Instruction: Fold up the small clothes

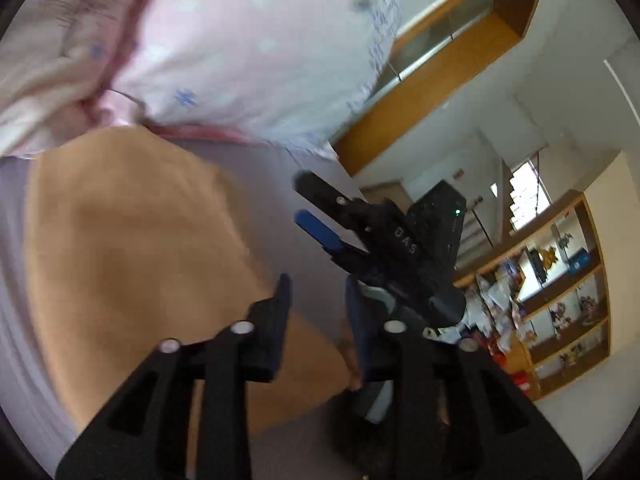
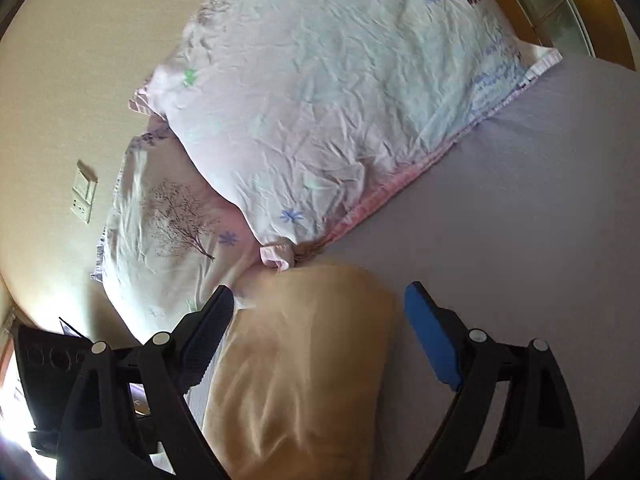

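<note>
Right wrist view: a tan folded garment (image 2: 304, 364) lies on the lavender bed sheet (image 2: 520, 220), directly between your right gripper (image 2: 318, 308) jaws, which stand wide open around it without gripping. A floral pillow (image 2: 332, 100) rests just beyond. In the left wrist view, your left gripper (image 1: 320, 300) jaws are parted, empty, at the garment's edge.

Floral pillow (image 2: 340, 92) on lilac bedsheet (image 2: 520, 208); wall switch plate (image 2: 84, 192); wooden shelves (image 1: 560, 292), seemingly cluttered

Soft daylight, motion blur throughout, heavy fisheye warping toward dark edges.
</note>
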{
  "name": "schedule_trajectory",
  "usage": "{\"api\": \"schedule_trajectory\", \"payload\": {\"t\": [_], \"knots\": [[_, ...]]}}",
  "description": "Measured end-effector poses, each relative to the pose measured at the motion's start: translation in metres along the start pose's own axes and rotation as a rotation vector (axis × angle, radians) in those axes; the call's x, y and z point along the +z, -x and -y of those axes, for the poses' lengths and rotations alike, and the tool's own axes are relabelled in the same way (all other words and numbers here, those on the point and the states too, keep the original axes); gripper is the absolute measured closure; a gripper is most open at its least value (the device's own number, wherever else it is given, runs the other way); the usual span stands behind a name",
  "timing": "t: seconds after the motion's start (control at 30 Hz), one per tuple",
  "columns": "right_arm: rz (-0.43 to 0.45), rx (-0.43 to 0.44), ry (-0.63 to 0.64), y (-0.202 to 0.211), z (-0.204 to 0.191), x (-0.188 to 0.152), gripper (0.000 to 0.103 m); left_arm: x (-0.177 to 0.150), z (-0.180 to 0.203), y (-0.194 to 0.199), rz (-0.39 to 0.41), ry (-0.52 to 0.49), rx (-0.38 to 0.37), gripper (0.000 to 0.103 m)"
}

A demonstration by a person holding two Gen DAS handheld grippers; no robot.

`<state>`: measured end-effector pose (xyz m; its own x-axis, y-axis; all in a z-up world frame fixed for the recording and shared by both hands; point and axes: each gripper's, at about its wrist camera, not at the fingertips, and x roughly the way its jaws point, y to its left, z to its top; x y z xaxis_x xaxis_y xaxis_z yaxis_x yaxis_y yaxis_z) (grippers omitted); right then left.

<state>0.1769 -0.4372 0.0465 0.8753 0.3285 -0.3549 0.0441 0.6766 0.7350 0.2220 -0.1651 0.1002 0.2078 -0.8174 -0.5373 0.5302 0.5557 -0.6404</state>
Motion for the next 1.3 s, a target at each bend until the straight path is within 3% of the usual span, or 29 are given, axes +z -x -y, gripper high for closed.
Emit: {"api": "schedule_trajectory", "payload": {"t": [0.07, 0.13, 0.2, 0.23, 0.37, 0.53, 0.57, 0.6, 0.67, 0.73, 0.8, 0.9, 0.97, 1.0, 1.03, 1.07, 1.13, 1.17, 1.2, 1.27, 1.3], "knots": [[-0.08, 0.026, -0.004, -0.008, -0.002, -0.004, 0.014, -0.005, -0.02, 0.031, 0.07, 0.035, 0.1, 0.054], [-0.14, 0.012, 0.012, -0.013, -0.005, -0.01, 0.014, -0.011, -0.046, 0.057, 0.105, 0.091, 0.226, 0.049], [-0.217, -0.011, 0.039, -0.02, -0.008, -0.021, 0.014, -0.018, -0.075, 0.069, 0.089, 0.147, 0.343, 0.043], [-0.24, -0.014, 0.042, -0.023, -0.007, -0.025, 0.014, -0.022, -0.086, 0.073, 0.07, 0.169, 0.362, 0.041], [-0.316, -0.047, 0.054, -0.035, -0.003, -0.041, 0.016, -0.033, -0.111, 0.052, -0.027, 0.215, 0.35, 0.037], [-0.343, -0.006, 0.057, -0.041, -0.001, -0.048, 0.05, -0.035, -0.11, 0.018, -0.026, 0.192, 0.269, 0.034], [-0.345, 0.005, 0.048, -0.041, 0.001, -0.049, 0.054, -0.033, -0.109, 0.01, -0.032, 0.193, 0.245, 0.045], [-0.353, 0.031, 0.025, -0.041, 0.001, -0.05, 0.059, -0.033, -0.11, 0.004, -0.034, 0.209, 0.236, 0.049], [-0.342, 0.048, 0.034, -0.04, -0.005, -0.05, 0.062, -0.038, -0.112, 0.008, -0.009, 0.218, 0.207, 0.071], [-0.335, 0.072, 0.067, -0.041, -0.021, -0.052, 0.064, -0.042, -0.114, 0.027, 0.022, 0.212, 0.179, 0.077], [-0.358, 0.129, 0.095, -0.049, -0.042, -0.056, 0.065, -0.044, -0.114, 0.049, 0.07, 0.189, 0.204, 0.078], [-0.393, 0.157, 0.183, -0.072, -0.078, -0.072, 0.065, -0.058, -0.114, 0.097, 0.173, 0.154, 0.248, 0.078], [-0.428, 0.141, 0.225, -0.09, -0.094, -0.085, 0.062, -0.069, -0.119, 0.123, 0.205, 0.141, 0.328, 0.077], [-0.451, 0.075, 0.265, -0.099, -0.1, -0.091, 0.062, -0.075, -0.122, 0.131, 0.204, 0.142, 0.377, 0.075], [-0.442, 0.008, 0.292, -0.099, -0.103, -0.092, 0.055, -0.081, -0.123, 0.139, 0.204, 0.144, 0.419, 0.075], [-0.408, -0.03, 0.3, -0.094, -0.103, -0.089, 0.05, -0.084, -0.123, 0.143, 0.207, 0.138, 0.439, 0.075], [-0.222, -0.11, 0.262, -0.061, -0.096, -0.073, 0.046, -0.094, -0.113, 0.154, 0.237, 0.093, 0.467, 0.074], [-0.172, -0.053, 0.222, -0.045, -0.095, -0.063, 0.046, -0.097, -0.105, 0.157, 0.247, 0.069, 0.464, 0.068], [-0.189, 0.024, 0.19, -0.041, -0.096, -0.059, 0.046, -0.1, -0.095, 0.158, 0.257, 0.037, 0.433, 0.064], [-0.303, 0.184, 0.159, -0.048, -0.109, -0.063, 0.037, -0.104, -0.082, 0.161, 0.244, -0.005, 0.381, 0.05], [-0.349, 0.216, 0.164, -0.054, -0.115, -0.069, 0.033, -0.105, -0.076, 0.156, 0.226, -0.023, 0.363, 0.049]]}}
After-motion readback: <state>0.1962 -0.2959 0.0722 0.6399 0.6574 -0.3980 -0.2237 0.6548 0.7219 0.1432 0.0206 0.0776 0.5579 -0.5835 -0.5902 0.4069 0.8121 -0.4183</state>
